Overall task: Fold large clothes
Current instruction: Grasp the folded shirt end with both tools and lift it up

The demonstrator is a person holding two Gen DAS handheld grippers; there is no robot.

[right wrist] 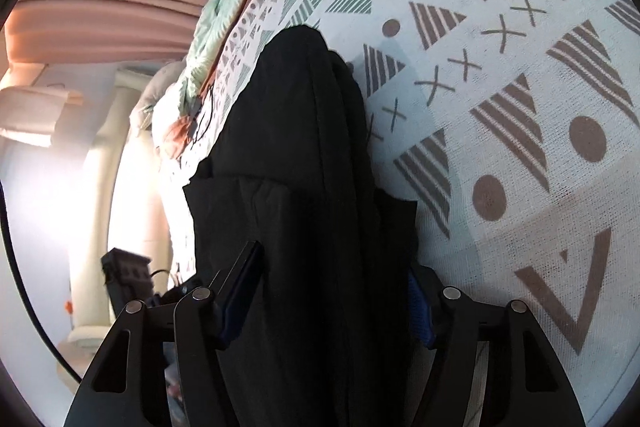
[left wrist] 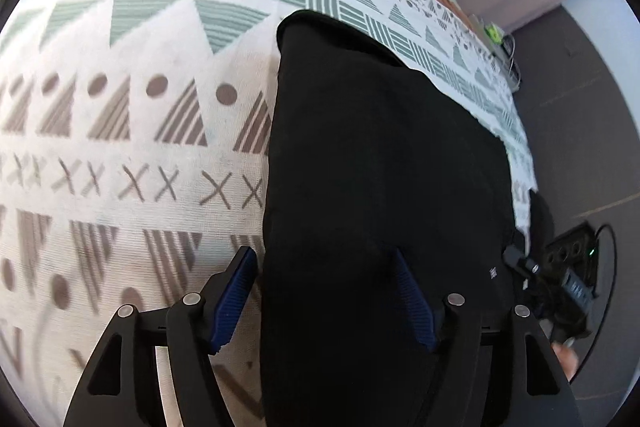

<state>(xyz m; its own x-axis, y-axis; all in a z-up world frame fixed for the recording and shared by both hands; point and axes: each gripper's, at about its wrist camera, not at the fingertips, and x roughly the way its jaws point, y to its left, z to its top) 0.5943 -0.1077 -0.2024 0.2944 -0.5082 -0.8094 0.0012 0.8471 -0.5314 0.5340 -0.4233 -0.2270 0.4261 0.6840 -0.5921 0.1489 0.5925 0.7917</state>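
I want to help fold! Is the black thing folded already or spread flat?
Folded, at least partly: the black garment lies in a narrow strip with stacked layers on the patterned cover.

Black matt cloth garment (left wrist: 384, 167), soft, barely any sheen. White woven bedspread with grey-brown and green geometric print (left wrist: 132, 131), coarse visible weave, matt. Black matt plastic gripper fingers with blue ribbed rubbery pads (left wrist: 234, 301) and shiny round metal pins. Mint-green crumpled quilt cloth (right wrist: 212, 15), matt.
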